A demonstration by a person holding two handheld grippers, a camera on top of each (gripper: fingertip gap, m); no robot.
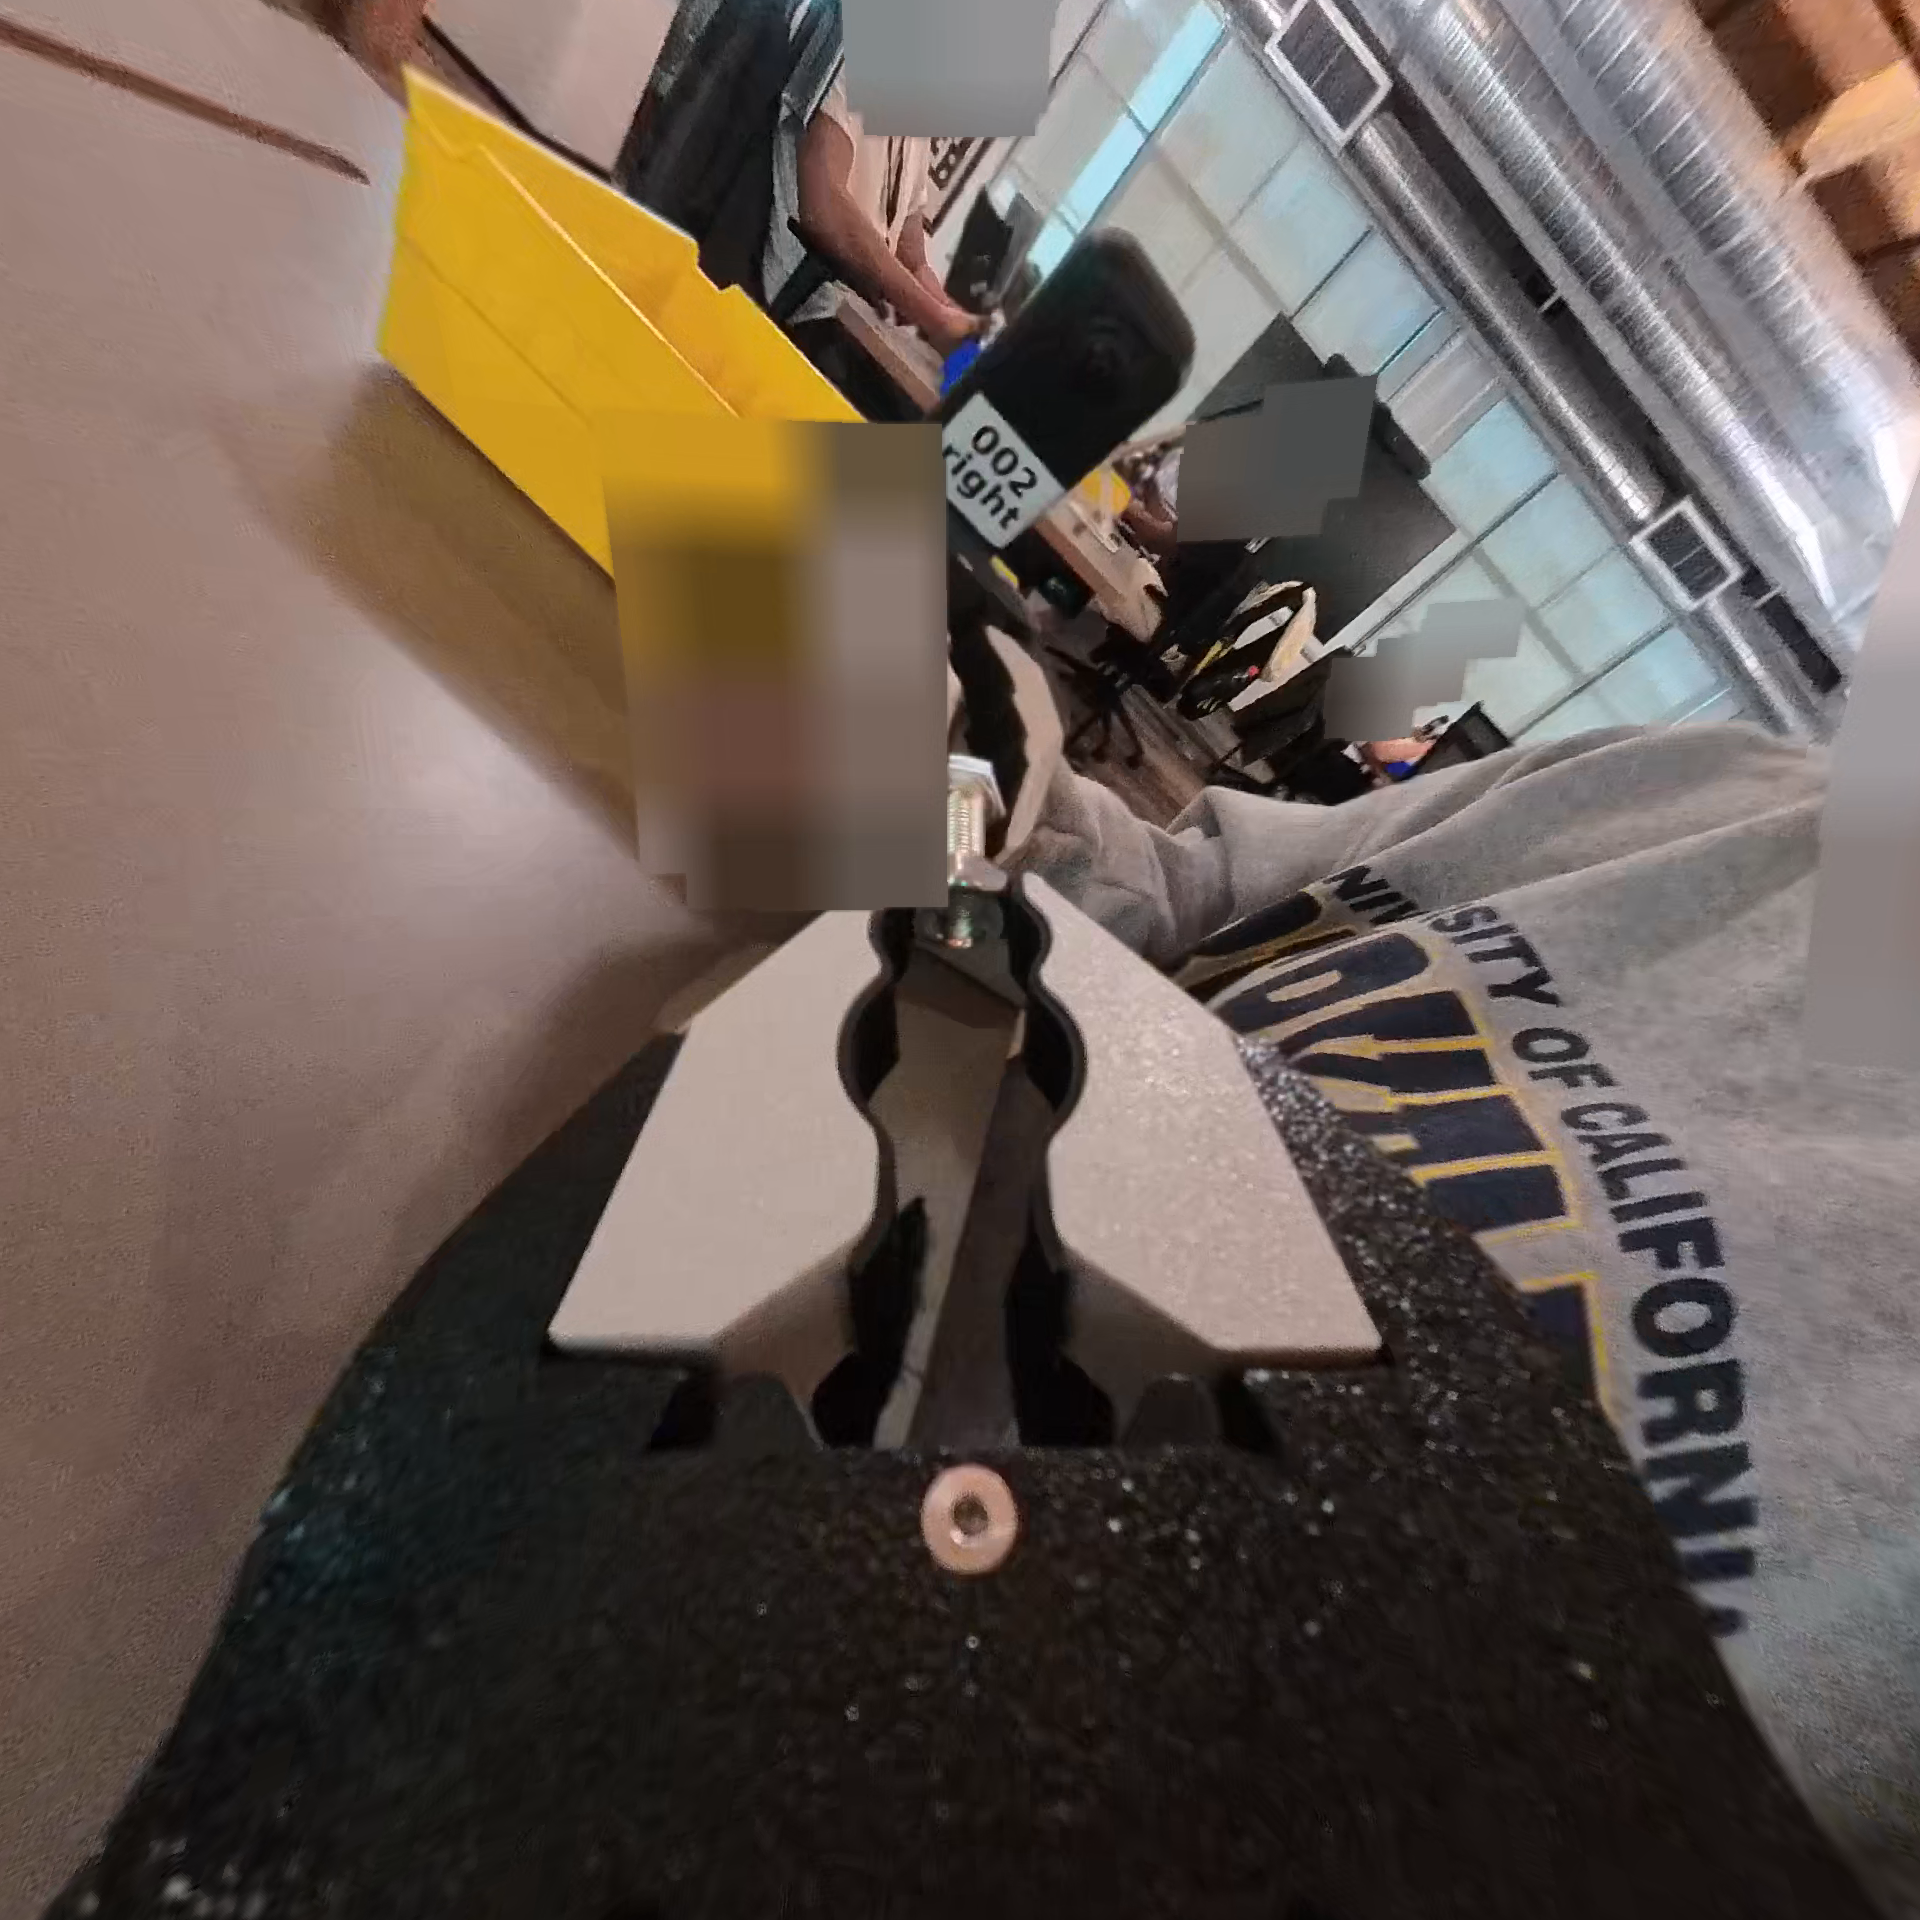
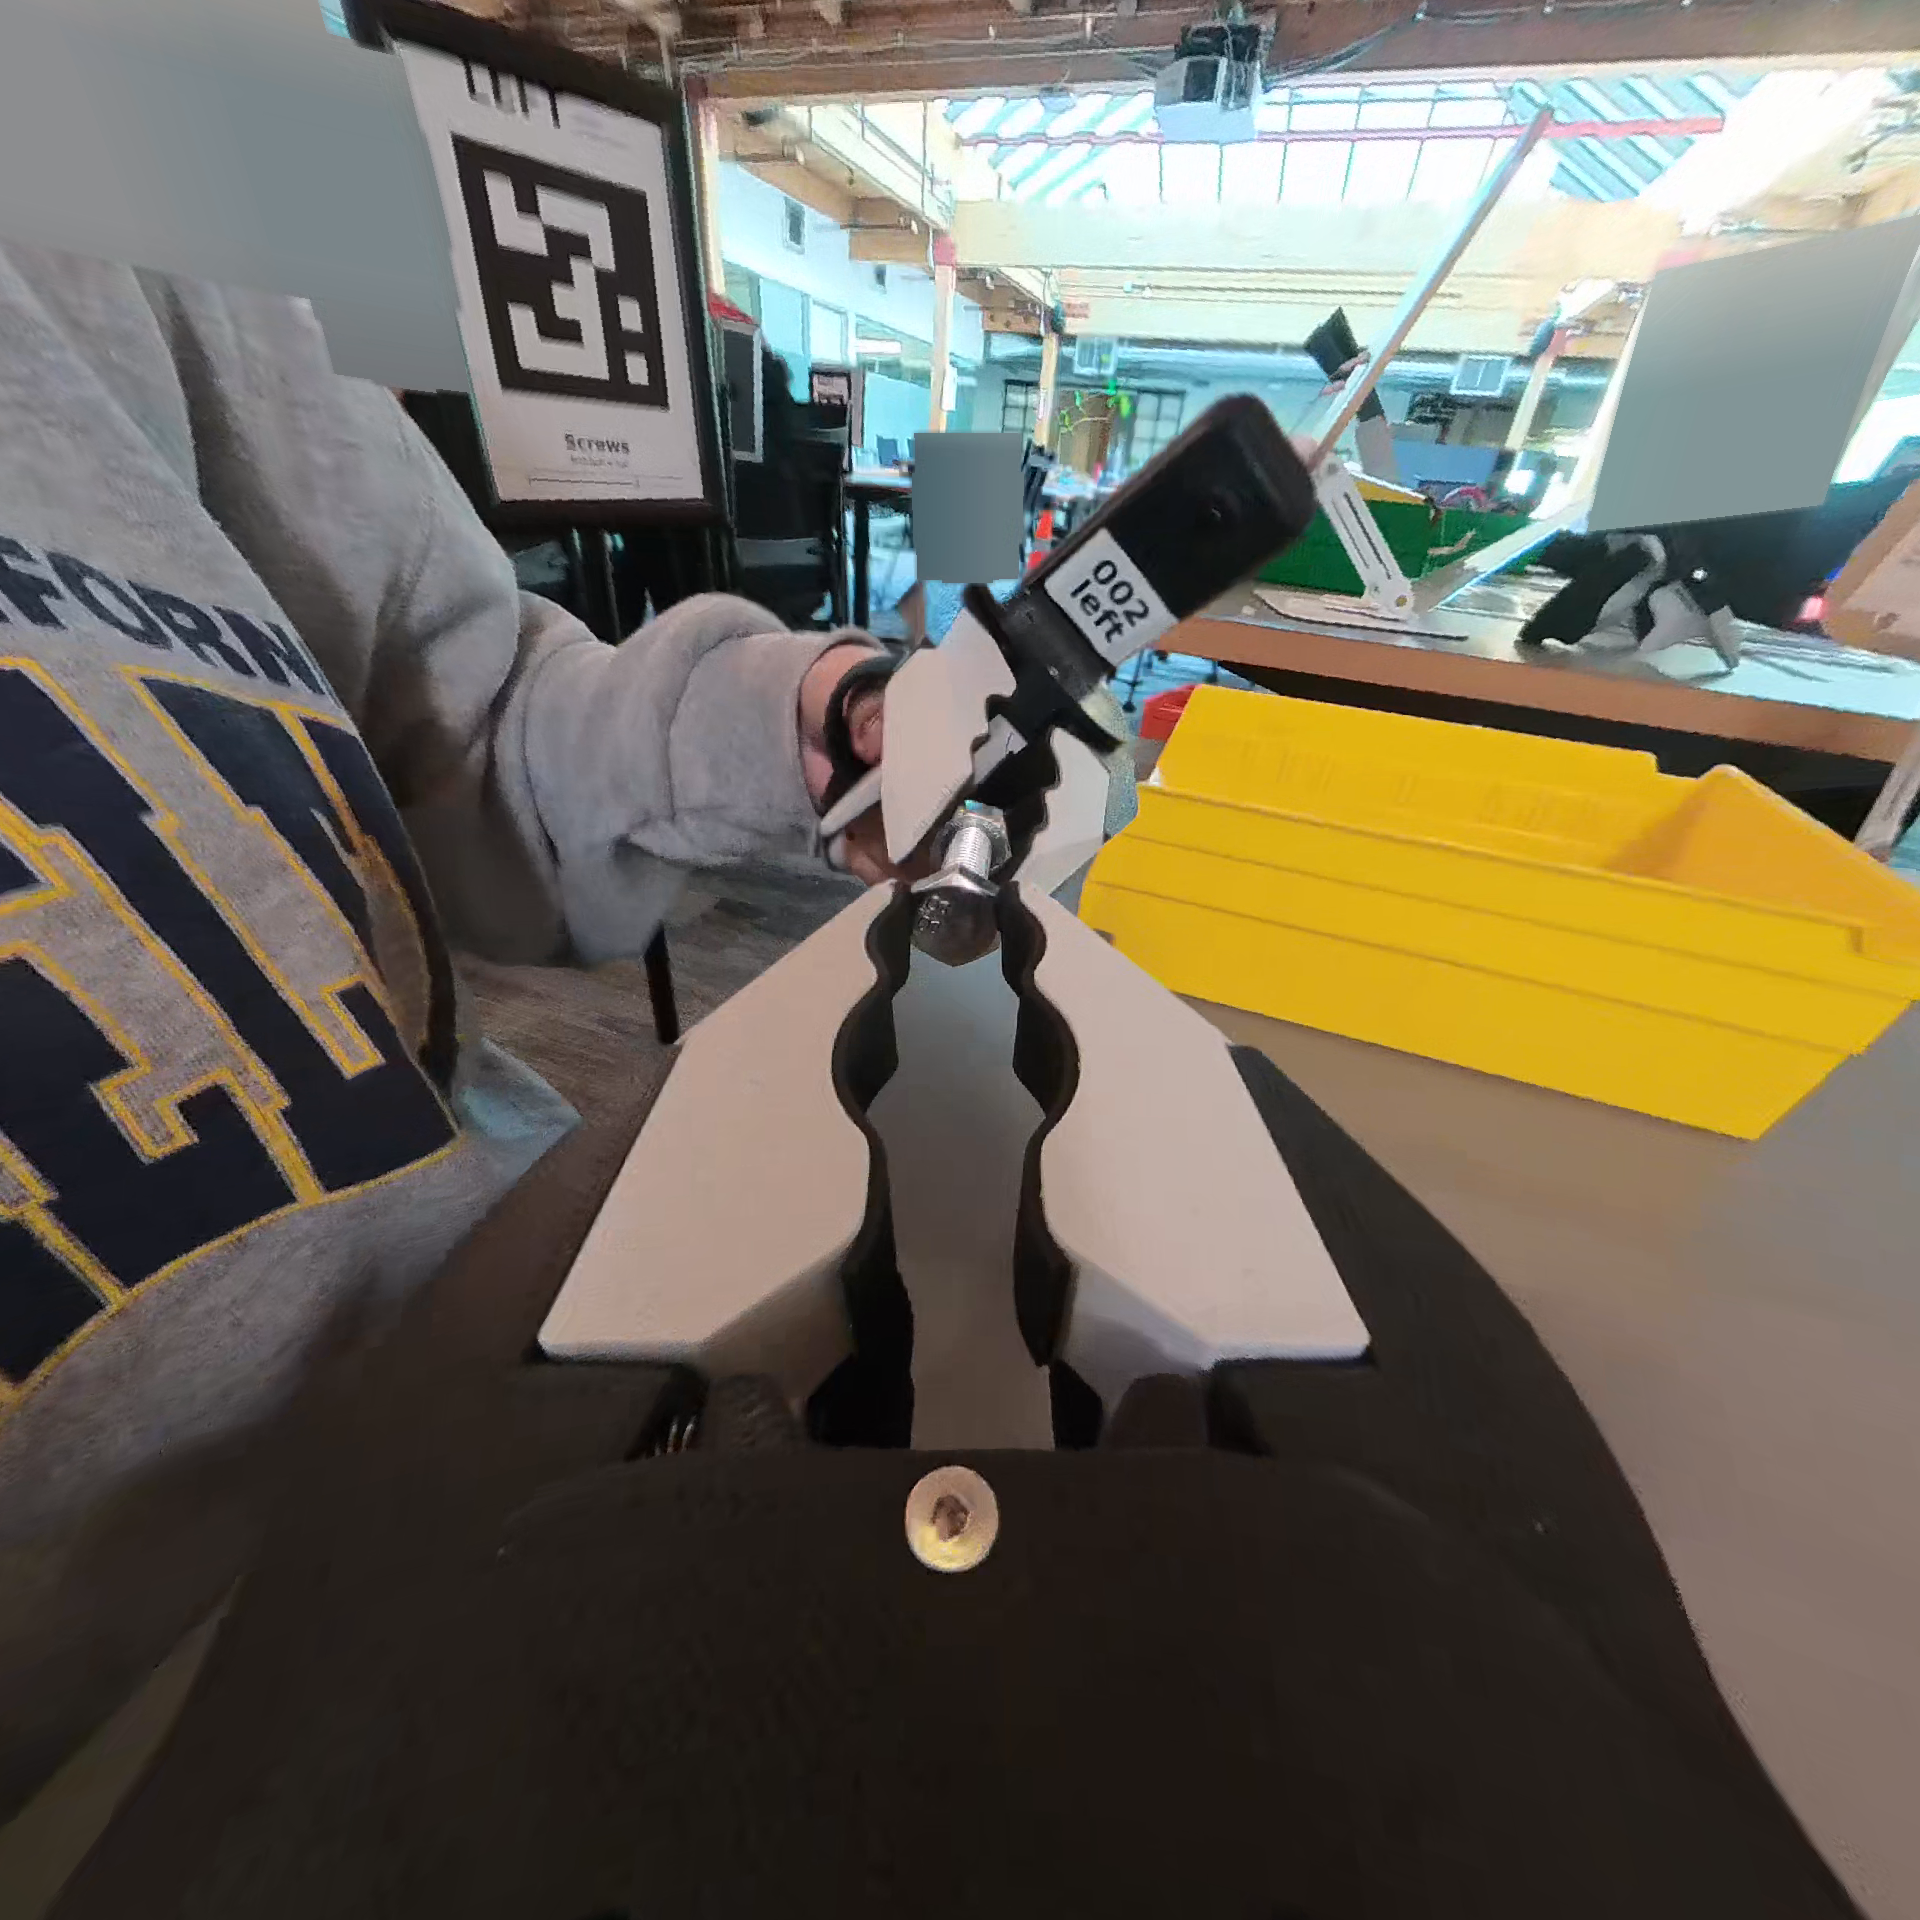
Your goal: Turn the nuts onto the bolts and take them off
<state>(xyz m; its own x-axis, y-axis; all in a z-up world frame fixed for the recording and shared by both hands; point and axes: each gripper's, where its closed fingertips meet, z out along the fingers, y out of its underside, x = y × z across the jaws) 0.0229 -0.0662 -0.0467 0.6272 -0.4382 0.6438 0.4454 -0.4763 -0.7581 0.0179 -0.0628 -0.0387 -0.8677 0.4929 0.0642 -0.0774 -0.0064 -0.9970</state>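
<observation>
One bolt (image 2: 954,896) is being gripped from both ends, held in the air over the table (image 2: 1558,1299) edge. Its hex head is sitting clamped between the tips of the right gripper (image 2: 951,920), while the threaded shank is reaching up into the tips of the left gripper (image 2: 982,821), which are closing on a nut (image 2: 977,836) threaded on that shank. From the left wrist view the same bolt (image 1: 964,831) is showing partly behind a blurred patch, so the exact seating of the nut (image 1: 968,916) in the left gripper (image 1: 961,925) is hard to judge, though the tips are looking pressed onto it. Just beyond, a yellow bin (image 2: 1507,914) is sitting on the table. Behind everything, a person in a grey sweatshirt (image 2: 260,883) is holding both tools.
</observation>
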